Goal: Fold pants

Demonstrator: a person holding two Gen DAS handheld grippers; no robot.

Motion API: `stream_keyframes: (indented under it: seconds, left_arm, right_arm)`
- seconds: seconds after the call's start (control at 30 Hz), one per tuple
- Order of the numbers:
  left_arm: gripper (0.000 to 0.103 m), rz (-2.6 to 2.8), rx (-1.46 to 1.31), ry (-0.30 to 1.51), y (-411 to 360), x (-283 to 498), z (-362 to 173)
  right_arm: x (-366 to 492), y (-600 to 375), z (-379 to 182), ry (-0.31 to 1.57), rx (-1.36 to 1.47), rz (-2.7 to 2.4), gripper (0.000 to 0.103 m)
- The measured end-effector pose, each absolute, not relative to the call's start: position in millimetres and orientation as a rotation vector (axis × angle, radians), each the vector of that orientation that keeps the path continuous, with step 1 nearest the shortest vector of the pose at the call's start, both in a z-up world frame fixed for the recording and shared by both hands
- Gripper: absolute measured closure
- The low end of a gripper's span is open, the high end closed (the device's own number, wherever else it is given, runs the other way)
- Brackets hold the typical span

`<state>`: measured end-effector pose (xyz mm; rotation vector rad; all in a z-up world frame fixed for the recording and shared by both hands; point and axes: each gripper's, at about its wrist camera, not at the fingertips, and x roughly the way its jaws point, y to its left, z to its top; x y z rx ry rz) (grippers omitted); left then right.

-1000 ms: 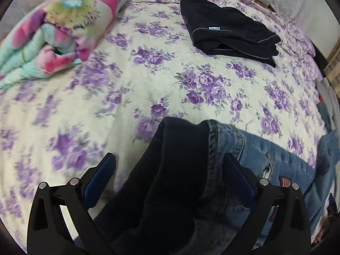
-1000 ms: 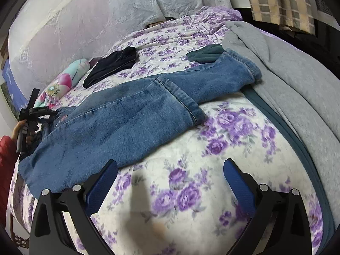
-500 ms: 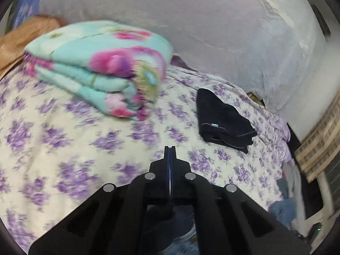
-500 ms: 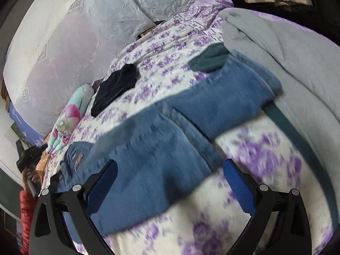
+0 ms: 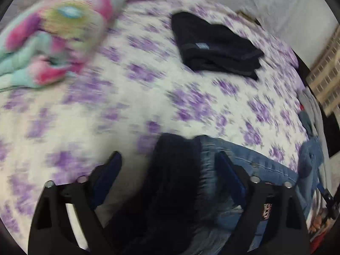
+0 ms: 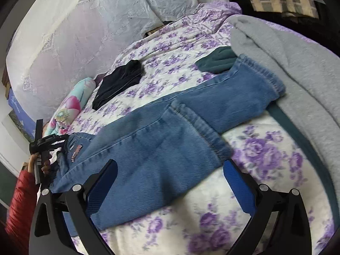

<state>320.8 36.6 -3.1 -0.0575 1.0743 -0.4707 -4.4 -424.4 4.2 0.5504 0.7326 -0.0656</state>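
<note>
Here, on the far left of the right camera's view, I see a red sleeve (image 6: 20,193) and the hand (image 6: 34,161) that carries my left gripper (image 6: 51,140), sitting at the waistband end of the jeans (image 6: 161,148). Through the left camera, which is blurred, my left gripper (image 5: 167,163) has its jaws opening, with the dark inside of the waistband and the blue denim (image 5: 244,159) lying between the pads; I see neither pad pressing on the cloth. Past them lies the flowered bedspread (image 5: 131,97), with a folded pastel blanket (image 5: 53,31) to the upper left and a folded black garment (image 5: 214,44) to the upper right.

Moving right, the jeans lie flat on the bed, running from the waistband at the left up to the leg hems at the right, one leg crossed over the other. My right gripper (image 6: 170,170) hovers over the nearer leg with its jaws wide and nothing pinched. A dark green cloth (image 6: 216,61) peeks from under the far hem, and a grey blanket (image 6: 286,63) lies along the right edge of the bed.
</note>
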Motion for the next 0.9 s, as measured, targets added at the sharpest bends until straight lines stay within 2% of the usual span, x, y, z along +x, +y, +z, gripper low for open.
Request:
stream_keyframes:
  seconds: [0.07, 0.1, 0.2, 0.33, 0.5, 0.73, 0.8, 0.9]
  left_arm:
    - [0.052, -0.447, -0.049, 1.058, 31, 314, -7]
    - [0.056, -0.431, -0.047, 1.018, 32, 306, -3]
    - [0.097, -0.442, -0.182, 0.957, 50, 286, 14]
    - [0.095, -0.422, -0.346, 0.857, 91, 267, 42]
    - [0.095, -0.389, -0.267, 0.856, 86, 264, 45]
    - [0.095, -0.163, -0.387, 0.761, 137, 298, 67]
    - [0.095, -0.05, -0.459, 0.722, 165, 305, 65]
    - [0.093, 0.11, -0.559, 0.771, 201, 306, 31]
  right_arm:
    - [-7, -430, 2, 0.73, 0.563, -0.08, 0.003]
    - [-8, -431, 1, 0.728, 0.566, -0.083, 0.003]
    - [-11, -435, 0, 0.718, 0.56, -0.102, 0.003]
    - [-11, -434, 6, 0.694, 0.537, -0.111, 0.003]
    - [-6, -428, 7, 0.689, 0.528, -0.09, 0.003]
    - [6, -427, 21, 0.67, 0.464, -0.105, 0.003]
    - [15, -432, 30, 0.65, 0.453, -0.118, 0.003]
    - [31, -441, 36, 0.64, 0.475, -0.12, 0.003]
